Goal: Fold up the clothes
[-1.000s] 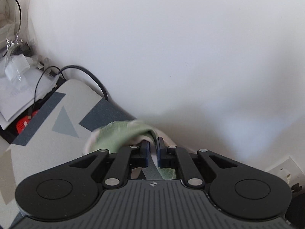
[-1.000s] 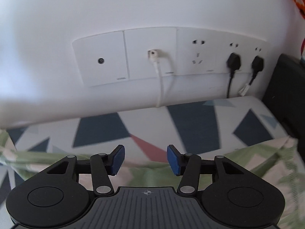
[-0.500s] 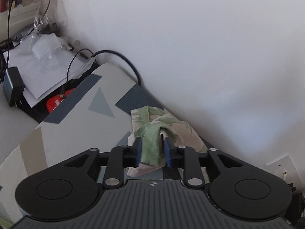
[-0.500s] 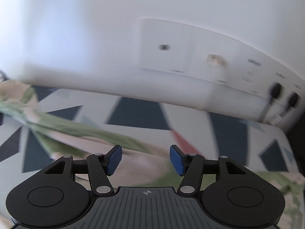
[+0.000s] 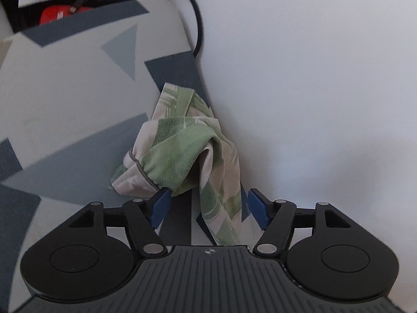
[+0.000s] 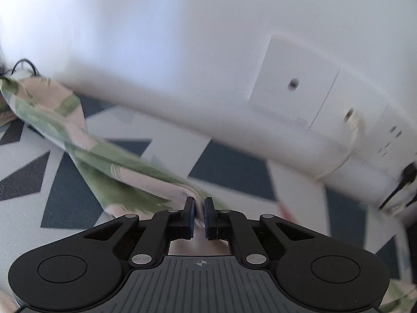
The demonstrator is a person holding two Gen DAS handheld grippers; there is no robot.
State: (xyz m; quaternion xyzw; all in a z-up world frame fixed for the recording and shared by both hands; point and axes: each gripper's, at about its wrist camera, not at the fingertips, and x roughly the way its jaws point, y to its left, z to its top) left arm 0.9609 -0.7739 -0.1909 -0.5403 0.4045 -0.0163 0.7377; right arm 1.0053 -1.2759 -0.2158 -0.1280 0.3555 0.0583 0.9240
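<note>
The green leaf-print garment (image 5: 182, 151) lies bunched in a heap just ahead of the left gripper (image 5: 209, 206), against the wall (image 5: 312, 78), with a tail of it trailing back between the fingers. That gripper's jaws have just been opening and now stand wide; the blue pads (image 5: 256, 208) touch nothing that I can see, so the cloth looks let go. From the right gripper (image 6: 199, 215) the same fabric stretches away to the far left as a twisted band across the counter (image 6: 229, 164), and a fold of it is pinched between its jaws, which have just been closing and now sit nearly together on the cloth.

The counter under it all carries a grey and dark-blue triangle pattern. Beyond the left gripper a black cable (image 5: 196, 26) runs up the wall edge, with papers and something red past the counter's end. Ahead and right of the right gripper are the wall plates (image 6: 294, 88) with a white cord plugged in.

This looks like an early step: handing off and re-gripping to open out the garment. Next, I'd judge, the left gripper needs a fresh hold on an edge or corner so the two can pull the cloth flat before any fold.
</note>
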